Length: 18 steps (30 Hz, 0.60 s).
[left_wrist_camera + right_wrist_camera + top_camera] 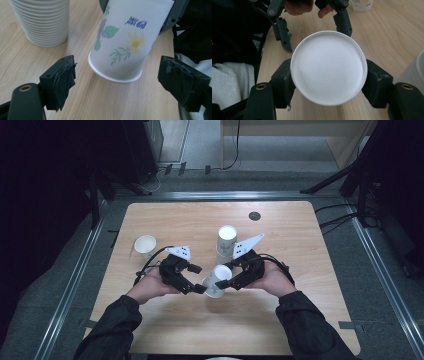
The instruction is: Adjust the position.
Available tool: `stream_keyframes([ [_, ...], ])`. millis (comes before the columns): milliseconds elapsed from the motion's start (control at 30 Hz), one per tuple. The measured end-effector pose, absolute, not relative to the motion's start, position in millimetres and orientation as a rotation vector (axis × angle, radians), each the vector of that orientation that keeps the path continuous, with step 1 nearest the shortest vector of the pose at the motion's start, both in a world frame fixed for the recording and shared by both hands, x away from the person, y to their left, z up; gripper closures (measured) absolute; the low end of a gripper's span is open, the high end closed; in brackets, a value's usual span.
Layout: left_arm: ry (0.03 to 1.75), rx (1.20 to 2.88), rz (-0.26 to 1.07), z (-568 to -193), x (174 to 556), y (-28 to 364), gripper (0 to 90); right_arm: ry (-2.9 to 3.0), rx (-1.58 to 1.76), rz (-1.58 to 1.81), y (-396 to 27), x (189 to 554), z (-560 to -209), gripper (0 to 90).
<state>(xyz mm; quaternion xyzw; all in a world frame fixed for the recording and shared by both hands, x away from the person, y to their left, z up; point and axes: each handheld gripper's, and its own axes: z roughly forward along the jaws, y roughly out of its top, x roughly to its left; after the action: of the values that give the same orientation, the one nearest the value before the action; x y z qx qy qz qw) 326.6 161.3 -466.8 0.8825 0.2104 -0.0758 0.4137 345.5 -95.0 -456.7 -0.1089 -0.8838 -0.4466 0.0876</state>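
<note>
- Two grippers meet over the wooden table [165, 220].
- The right gripper [328, 82] clamps a flowered paper cup [122, 42], tilted, just above the tabletop.
- The left gripper [117, 80] gapes wide, its jaws flanking the cup's base without touching.
- A cup stack [226, 242] stands close behind.

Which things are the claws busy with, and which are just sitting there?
Busy with:
flowered paper cup, clamped in the right claw
left claw, open beside it
stack of cups

Just sitting:
single cup
dark round disc
</note>
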Motion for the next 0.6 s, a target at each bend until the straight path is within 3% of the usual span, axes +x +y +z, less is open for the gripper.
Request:
stream_keyframes([
  [600,0.473,2.228,-0.216,-477,324,146,15.5,-2.587,-0.318,-1.347,-89,344,-457,35.1],
])
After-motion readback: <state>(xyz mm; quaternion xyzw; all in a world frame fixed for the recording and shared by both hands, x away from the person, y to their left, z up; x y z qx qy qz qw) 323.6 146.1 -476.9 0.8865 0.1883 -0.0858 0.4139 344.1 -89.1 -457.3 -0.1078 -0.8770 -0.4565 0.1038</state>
